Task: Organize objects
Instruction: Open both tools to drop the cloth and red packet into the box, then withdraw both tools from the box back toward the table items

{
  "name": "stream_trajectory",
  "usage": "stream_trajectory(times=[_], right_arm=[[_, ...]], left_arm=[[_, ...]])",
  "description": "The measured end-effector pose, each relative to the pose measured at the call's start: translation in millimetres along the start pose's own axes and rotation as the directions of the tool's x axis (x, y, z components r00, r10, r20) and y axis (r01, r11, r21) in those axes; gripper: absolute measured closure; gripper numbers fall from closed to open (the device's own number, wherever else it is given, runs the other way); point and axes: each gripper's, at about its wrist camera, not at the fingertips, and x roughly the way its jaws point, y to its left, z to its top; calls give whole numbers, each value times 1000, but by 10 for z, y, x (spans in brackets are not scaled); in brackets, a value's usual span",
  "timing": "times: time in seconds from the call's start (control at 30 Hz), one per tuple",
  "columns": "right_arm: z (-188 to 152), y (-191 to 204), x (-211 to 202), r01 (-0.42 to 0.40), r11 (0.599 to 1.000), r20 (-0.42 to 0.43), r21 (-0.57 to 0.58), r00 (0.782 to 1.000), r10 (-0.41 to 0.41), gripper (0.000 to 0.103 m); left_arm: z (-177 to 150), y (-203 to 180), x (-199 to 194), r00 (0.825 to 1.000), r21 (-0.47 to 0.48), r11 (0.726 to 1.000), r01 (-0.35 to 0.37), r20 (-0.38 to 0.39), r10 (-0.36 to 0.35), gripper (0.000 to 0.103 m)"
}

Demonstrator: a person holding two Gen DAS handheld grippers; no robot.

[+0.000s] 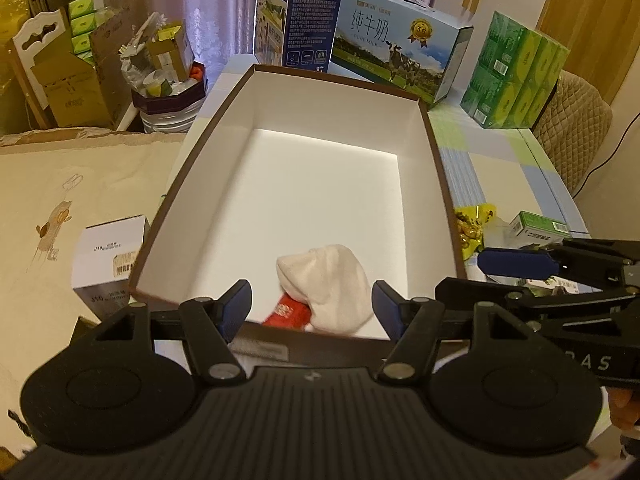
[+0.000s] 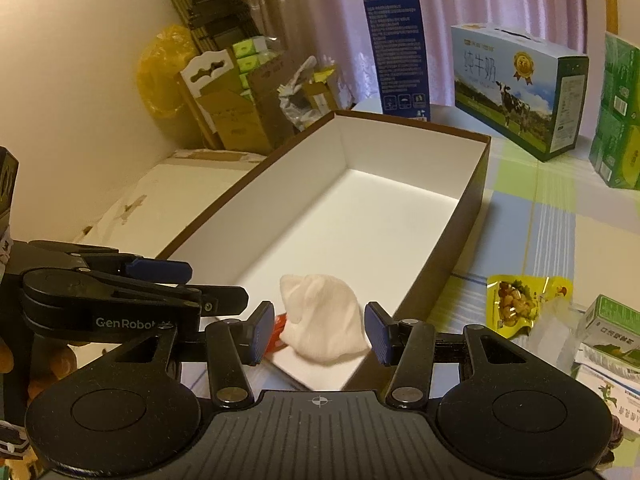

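Note:
A long brown box with a white inside lies open on the table. At its near end rests a white sock with a red patch beside it. My left gripper hangs open just above that end, the sock showing between its blue pads. In the right wrist view the same sock lies between the open fingers of my right gripper, over the box. The two grippers hover side by side: the right gripper shows at the edge, as does the left gripper.
A yellow snack packet and a small green-white carton lie right of the box. A white carton stands to its left. Milk cases, a tall blue box and green tissue packs line the far side.

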Motion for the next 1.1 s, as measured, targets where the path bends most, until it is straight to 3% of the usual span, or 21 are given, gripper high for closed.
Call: stream_trajectory(times=[0.5,1.1], right_arm=[[-315,-373,-495,-65,998,-11,-25,998,65,56],[-644,-1012,-875,-53,999,-60,2,997,53,56]], left_arm=[[-332,-616,-198,999,-52,997,-51,-5,51,40],[-553,-1333,-105,998,-42,998,-47,-50,45,40]])
